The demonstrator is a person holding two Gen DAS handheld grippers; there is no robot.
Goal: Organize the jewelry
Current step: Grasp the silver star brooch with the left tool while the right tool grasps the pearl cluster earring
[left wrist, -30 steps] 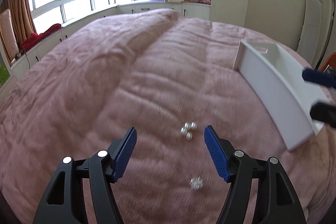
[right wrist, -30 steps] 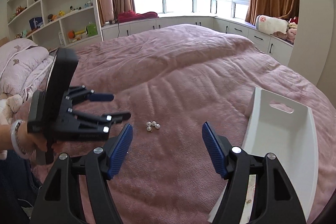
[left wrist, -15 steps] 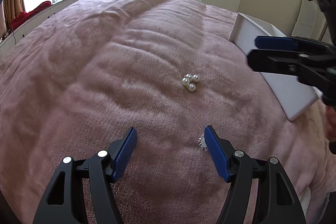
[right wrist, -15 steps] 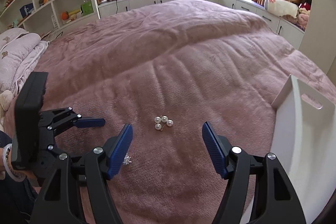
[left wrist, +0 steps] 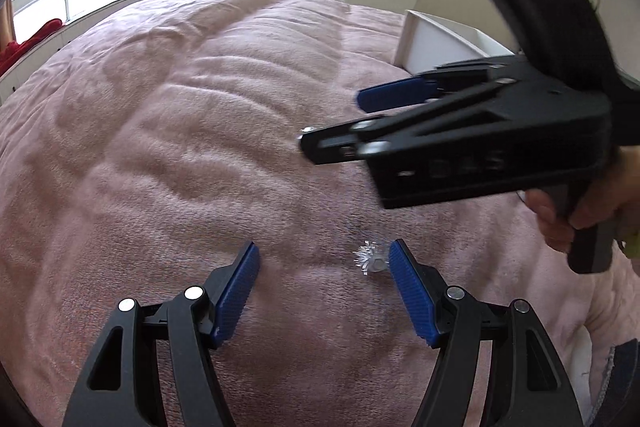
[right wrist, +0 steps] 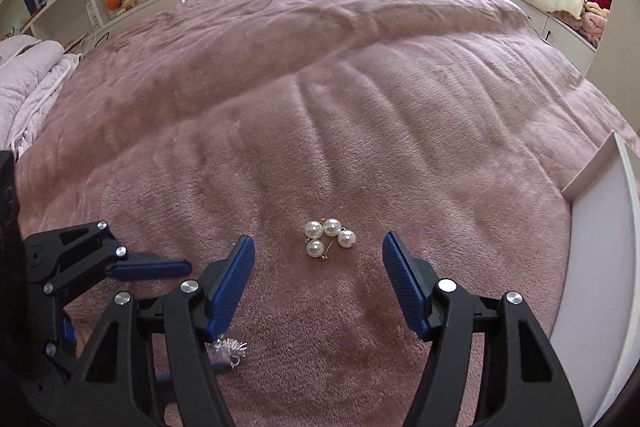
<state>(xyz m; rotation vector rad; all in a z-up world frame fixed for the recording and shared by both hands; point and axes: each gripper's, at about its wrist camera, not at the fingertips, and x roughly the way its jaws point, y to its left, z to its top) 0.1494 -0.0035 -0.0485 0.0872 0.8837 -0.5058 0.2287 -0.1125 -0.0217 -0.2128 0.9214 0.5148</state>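
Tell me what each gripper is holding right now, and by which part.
Nothing is held. The left gripper is open beside the silver spiky piece; the right gripper is open before the pearl cluster.

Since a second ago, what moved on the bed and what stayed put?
Both grippers dropped closer to the pink blanket. The right gripper came in over the pearl cluster, open around it. The left gripper swung back to the spiky silver piece, which now sits beside its right finger. Nothing was grabbed or released. The pearls, silver piece and white tray stayed put.
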